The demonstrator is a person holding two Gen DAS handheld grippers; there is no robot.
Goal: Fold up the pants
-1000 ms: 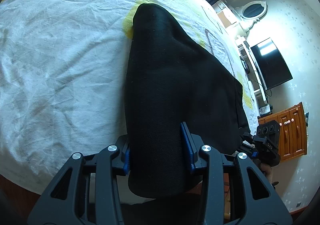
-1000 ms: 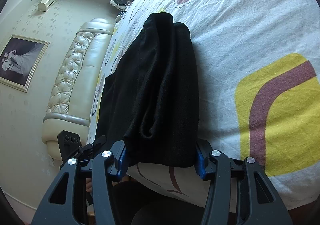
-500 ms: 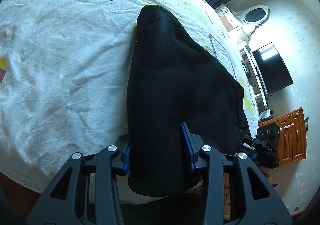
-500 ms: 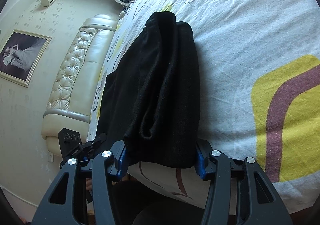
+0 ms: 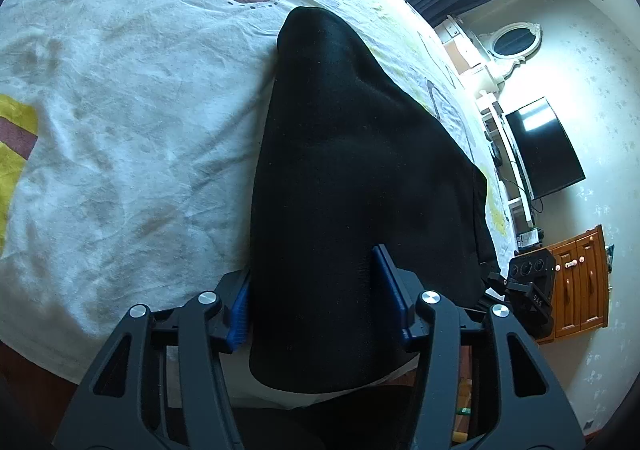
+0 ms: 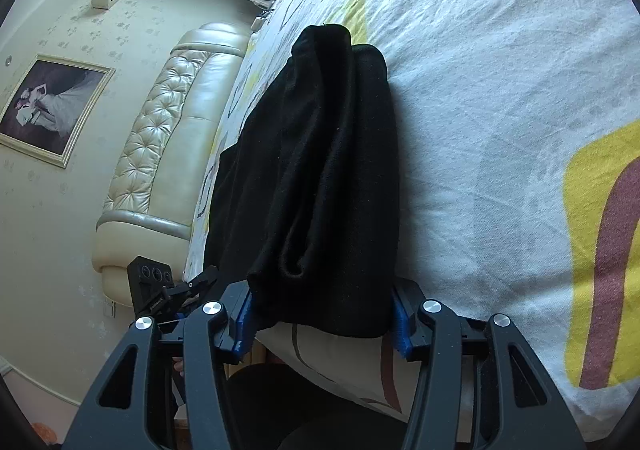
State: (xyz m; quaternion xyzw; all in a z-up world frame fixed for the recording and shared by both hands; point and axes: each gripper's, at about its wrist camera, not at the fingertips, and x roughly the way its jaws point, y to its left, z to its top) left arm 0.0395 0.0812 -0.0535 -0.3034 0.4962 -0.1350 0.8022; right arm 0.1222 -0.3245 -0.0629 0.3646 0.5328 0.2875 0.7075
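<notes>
Black pants (image 5: 352,177) lay folded on the bed sheet (image 5: 120,137), long axis running away from you. Your left gripper (image 5: 320,310) was opening around one end; your right gripper (image 6: 324,310) seemingly pinched the other, opening slightly

text: faint white lettering on the black body of the other gripper (image 5: 534,300) in the left wrist view, too small to read | text: similar pale marking on the black gripper (image 6: 154,300) in the right wrist view, illegible | other readable labels: none
</notes>
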